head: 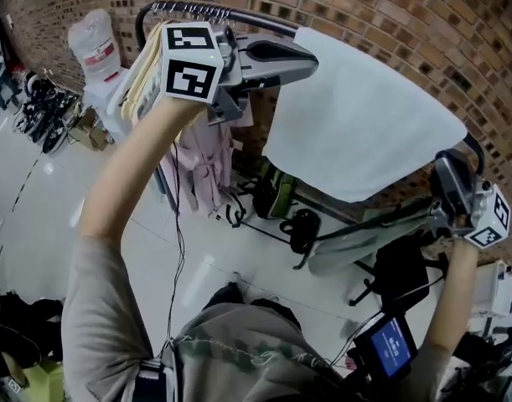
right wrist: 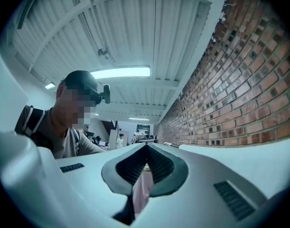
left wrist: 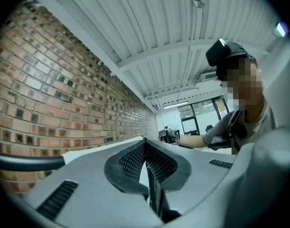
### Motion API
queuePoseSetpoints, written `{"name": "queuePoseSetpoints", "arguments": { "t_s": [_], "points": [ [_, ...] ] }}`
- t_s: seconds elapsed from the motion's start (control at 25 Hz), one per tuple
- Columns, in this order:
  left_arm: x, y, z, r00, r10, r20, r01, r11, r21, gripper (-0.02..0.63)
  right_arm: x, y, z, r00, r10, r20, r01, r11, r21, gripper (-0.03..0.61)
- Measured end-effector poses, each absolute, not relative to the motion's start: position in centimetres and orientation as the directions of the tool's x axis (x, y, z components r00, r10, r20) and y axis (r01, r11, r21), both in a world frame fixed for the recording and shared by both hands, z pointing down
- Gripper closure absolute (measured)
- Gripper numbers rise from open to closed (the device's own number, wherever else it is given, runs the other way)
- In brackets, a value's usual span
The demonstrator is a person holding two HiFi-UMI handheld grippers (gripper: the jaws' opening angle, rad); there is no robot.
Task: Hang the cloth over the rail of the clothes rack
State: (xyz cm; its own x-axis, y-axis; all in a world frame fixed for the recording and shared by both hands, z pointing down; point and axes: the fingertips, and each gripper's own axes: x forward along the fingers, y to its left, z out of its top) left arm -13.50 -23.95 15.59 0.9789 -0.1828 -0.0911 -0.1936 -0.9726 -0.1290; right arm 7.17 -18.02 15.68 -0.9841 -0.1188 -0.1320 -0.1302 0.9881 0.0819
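A white cloth point(head: 364, 115) hangs spread over the black rail point(head: 197, 8) of the clothes rack, in front of the brick wall. My left gripper point(head: 312, 57) is raised level beside the cloth's upper left corner, its tip right at the cloth's edge. In the left gripper view the left gripper point(left wrist: 145, 140) is shut with no cloth clamped; the cloth point(left wrist: 102, 145) and rail point(left wrist: 21, 160) lie just beyond. My right gripper point(head: 447, 174) sits just below the cloth's right corner. In its own view the right gripper point(right wrist: 145, 146) is shut on nothing, with the cloth point(right wrist: 249, 156) alongside.
Pink garments point(head: 201, 162) and cream ones point(head: 142, 74) hang on the rail's left part. Below the rack are bags, a black chair point(head: 406, 270) and a small screen point(head: 391, 346). A white sack point(head: 96, 44) and shoes point(head: 42, 107) sit on the floor at left.
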Motion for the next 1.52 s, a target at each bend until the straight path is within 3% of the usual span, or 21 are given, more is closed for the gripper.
{"name": "queuePoseSetpoints", "arguments": {
  "t_s": [0.2,0.76,1.2,1.52],
  "points": [
    [-12.7,-18.0,18.7,0.977,-0.21,-0.03,-0.212,-0.96,-0.182,0.609,7.4,-14.3,18.3,-0.974,-0.16,-0.161,-0.163,0.987,0.009,0.571],
    [-5.1,1.9,25.0,0.967,-0.242,-0.079,-0.247,-0.967,-0.066,0.609,12.3,3.3,25.4,-0.97,-0.109,-0.218,-0.098,0.993,-0.059,0.571],
    [-3.6,6.4,28.3,0.983,-0.159,-0.089,-0.163,-0.986,-0.039,0.609,10.0,8.1,29.9,-0.973,-0.159,-0.169,-0.15,0.986,-0.067,0.571],
    [-3.7,6.0,30.5,0.987,-0.138,-0.087,-0.139,-0.99,-0.007,0.609,7.6,8.0,30.4,-0.982,-0.123,-0.14,-0.123,0.992,-0.007,0.571]
  ]
}}
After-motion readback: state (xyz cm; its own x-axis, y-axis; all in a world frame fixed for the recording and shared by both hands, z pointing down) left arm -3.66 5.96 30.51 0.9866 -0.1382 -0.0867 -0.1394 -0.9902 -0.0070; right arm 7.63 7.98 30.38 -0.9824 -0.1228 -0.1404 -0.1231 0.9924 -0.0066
